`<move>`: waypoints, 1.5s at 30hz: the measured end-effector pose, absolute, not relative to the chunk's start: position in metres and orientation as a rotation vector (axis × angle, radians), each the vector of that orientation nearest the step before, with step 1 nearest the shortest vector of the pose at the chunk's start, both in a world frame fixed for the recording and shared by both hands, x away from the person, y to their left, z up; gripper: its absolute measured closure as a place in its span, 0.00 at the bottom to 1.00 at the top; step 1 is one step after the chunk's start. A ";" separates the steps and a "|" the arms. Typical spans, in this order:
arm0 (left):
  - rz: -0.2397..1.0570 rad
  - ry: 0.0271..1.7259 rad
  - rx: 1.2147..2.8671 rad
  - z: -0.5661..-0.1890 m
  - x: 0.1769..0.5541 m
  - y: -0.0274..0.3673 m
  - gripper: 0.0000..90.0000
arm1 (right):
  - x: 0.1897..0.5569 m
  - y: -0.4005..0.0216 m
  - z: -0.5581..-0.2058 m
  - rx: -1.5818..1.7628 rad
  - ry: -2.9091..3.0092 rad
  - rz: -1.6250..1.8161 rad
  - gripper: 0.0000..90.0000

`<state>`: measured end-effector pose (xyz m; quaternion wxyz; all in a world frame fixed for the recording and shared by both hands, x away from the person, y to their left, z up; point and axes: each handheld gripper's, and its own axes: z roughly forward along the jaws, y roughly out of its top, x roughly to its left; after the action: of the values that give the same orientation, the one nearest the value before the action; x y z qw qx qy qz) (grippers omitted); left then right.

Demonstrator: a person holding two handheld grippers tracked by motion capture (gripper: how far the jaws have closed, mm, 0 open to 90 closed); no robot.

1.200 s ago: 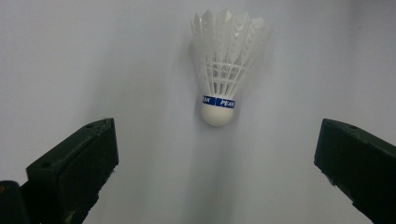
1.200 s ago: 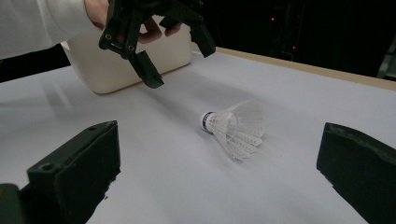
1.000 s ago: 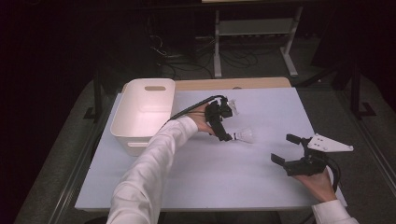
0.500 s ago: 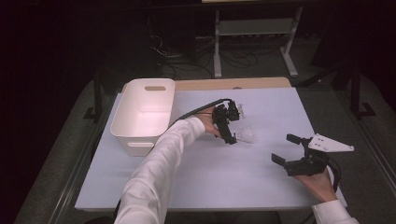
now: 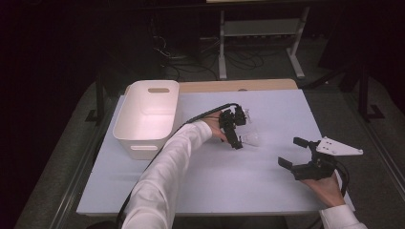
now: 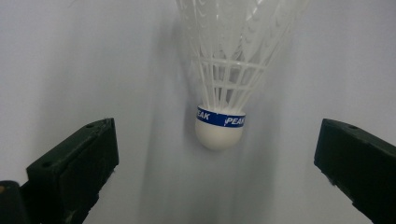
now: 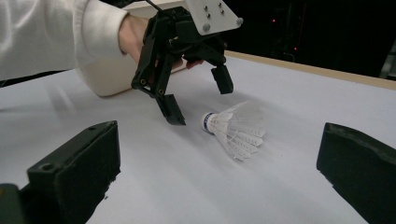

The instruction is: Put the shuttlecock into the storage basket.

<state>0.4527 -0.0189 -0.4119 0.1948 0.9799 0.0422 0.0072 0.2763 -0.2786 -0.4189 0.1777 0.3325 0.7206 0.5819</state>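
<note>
White feathers and a rounded white cork tip make up the shuttlecock (image 6: 223,93), which is seen lying on its side on the pale table (image 5: 267,186), just ahead of the left gripper (image 5: 237,129) and centred between its two black jaws. The cork end, ringed by a blue band, is turned toward that gripper, and the feather skirt fans away from it. The left gripper is held wide open, with clear table visible between each jaw and the shuttlecock, so nothing is gripped yet. In the right gripper view the same jaws are seen straddling the cork end from above, one tip close to the table beside it.

The right gripper (image 5: 298,155) is held apart, well off to the side of the shuttlecock, with its jaws also spread wide and nothing between them. A white bin (image 5: 145,112) stands on the far side of the left forearm from the shuttlecock, near the table's edge.

The shuttlecock is judged to be very light and easily nudged or rolled by a jaw that arrives unevenly. The feathers are thin and brittle-looking and would likely bend or crack under pressure. The cork base is the firmer part, so a hold is best taken there, across the blue band, with only gentle closing. A grip on the skirt is best avoided.
</note>
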 end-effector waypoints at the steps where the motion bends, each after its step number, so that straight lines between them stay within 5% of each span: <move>1: 0.017 0.115 2.746 -0.413 0.453 -0.019 0.00 | 0.276 -0.279 -0.419 0.941 2.039 1.647 0.00; 11: -0.014 0.103 2.739 -0.421 0.454 -0.022 0.07 | 0.276 -0.279 -0.420 0.942 2.045 1.646 0.00; 33: 0.011 0.067 2.718 -0.414 0.454 -0.019 0.48 | 0.275 -0.278 -0.420 0.941 2.049 1.644 0.00; 45: 0.018 0.059 2.721 -0.418 0.453 -0.020 0.57 | 0.275 -0.279 -0.420 0.938 2.048 1.642 0.00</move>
<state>0.4534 -0.0202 -0.4183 0.2082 0.9778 0.0213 0.0066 0.2747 -0.2788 -0.4198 0.1760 0.3311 0.7232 0.5799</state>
